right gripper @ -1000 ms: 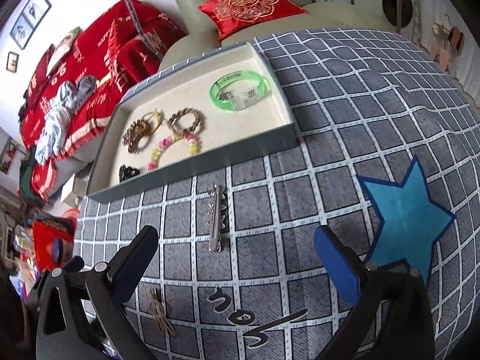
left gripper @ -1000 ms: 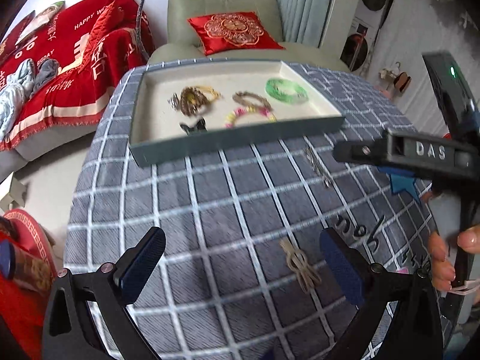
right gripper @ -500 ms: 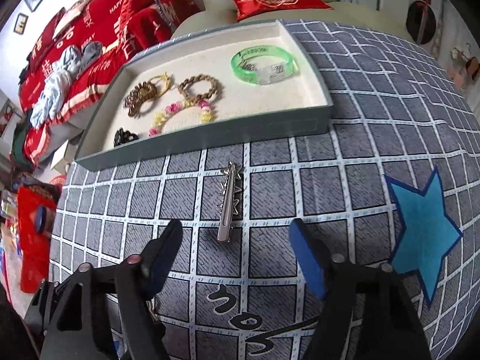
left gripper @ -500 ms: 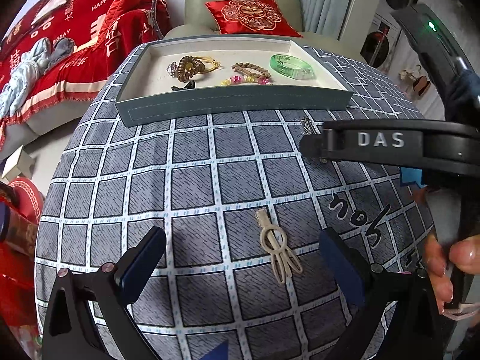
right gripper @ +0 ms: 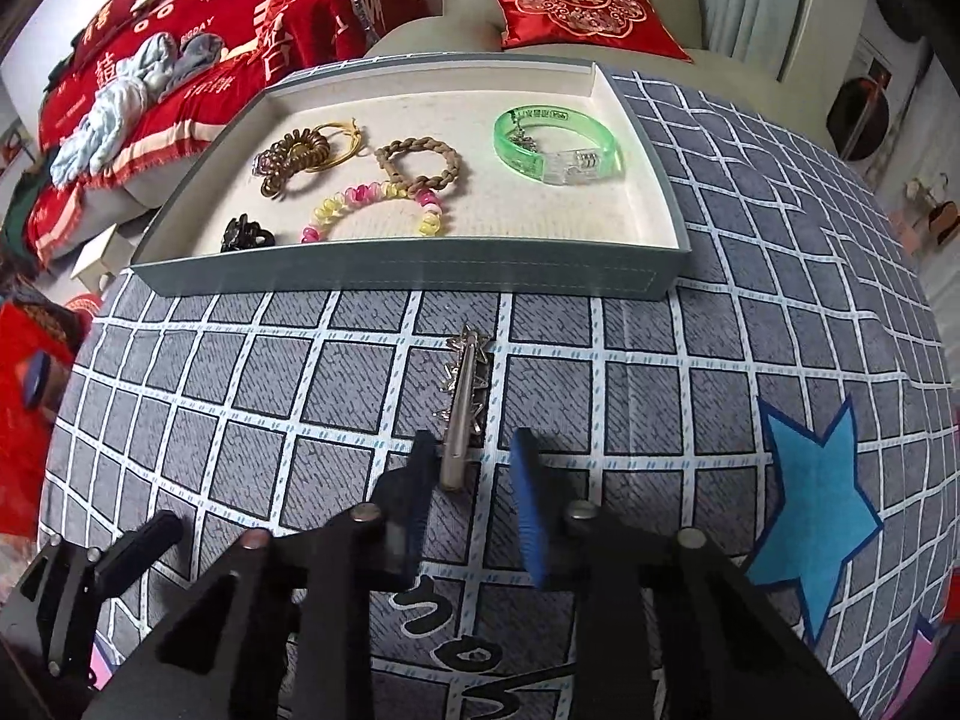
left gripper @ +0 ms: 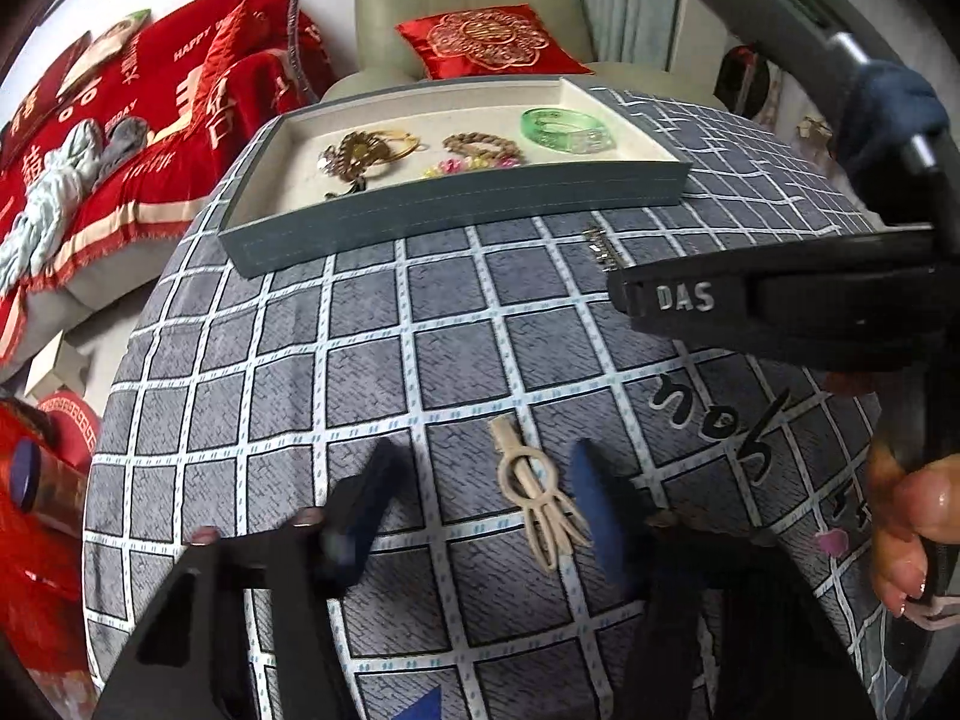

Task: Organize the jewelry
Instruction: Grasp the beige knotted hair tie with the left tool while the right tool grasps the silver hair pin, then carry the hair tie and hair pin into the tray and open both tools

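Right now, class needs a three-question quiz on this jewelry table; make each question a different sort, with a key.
1. True or false: the silver hair clip lies inside the tray.
2. Which item lies between the left gripper fingers? A) beige hair clip B) green bangle C) black claw clip
3. Fill in: the right gripper fingers flank the silver clip's ____ end.

Key: 1 false; 2 A; 3 near

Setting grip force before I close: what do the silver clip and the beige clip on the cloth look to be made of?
Silver hair clip: likely metal, polished; it glints, with thin spiky star shapes along a smooth bar. Beige hair clip: probably matte plastic, possibly resin; flat even colour, no shine, moulded loop and prongs. Both lie on a woven-looking checked tablecloth, between open tongs.
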A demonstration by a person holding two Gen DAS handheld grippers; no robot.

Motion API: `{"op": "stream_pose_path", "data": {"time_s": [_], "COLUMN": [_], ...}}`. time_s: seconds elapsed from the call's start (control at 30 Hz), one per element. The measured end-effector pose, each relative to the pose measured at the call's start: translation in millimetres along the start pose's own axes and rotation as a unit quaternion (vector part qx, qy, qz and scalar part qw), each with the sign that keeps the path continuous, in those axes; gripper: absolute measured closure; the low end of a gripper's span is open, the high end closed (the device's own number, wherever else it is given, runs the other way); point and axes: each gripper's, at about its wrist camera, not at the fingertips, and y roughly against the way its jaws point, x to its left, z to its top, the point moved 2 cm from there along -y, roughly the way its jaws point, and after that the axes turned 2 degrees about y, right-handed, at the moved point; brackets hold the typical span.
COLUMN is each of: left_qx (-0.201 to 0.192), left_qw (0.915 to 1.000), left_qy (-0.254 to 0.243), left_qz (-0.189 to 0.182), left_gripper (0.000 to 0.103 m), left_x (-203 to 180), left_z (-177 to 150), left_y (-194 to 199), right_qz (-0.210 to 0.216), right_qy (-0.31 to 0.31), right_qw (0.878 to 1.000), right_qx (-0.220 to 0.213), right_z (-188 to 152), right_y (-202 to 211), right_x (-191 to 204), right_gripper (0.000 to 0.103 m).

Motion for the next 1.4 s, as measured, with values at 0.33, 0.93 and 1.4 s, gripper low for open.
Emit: {"op": "stream_pose_path", "data": {"time_s": [0.33,0.93,1.4], "left_qx": [0.004,-0.046,-0.089], "left_qw": [0.9973,0.9944,0.9909], "left_qy": [0.014,0.019,0.027], "left_qz": [-0.072,-0.093,-0.098], "left_gripper": [0.068,0.068,0.068], "left_x": [13.2,60.2,97.7], "left_z": [4.1,39.1,99.0], "left_y": [3.3,32.6,39.3], "right_qz": [0.025,0.076,0.090], "right_qy": [-0.033,-0.083,-0.096], "right_qw": [0.999,0.992,0.987], "right_qx": [-0.010,-0.052,-0.087], "right_z": [-10.8,-13.9,21.0], "right_y": [7.9,53.4,77.6], "right_x": [-15.0,-40.1,-48.3], "right_gripper": [0.091,0.091,0.091]}}
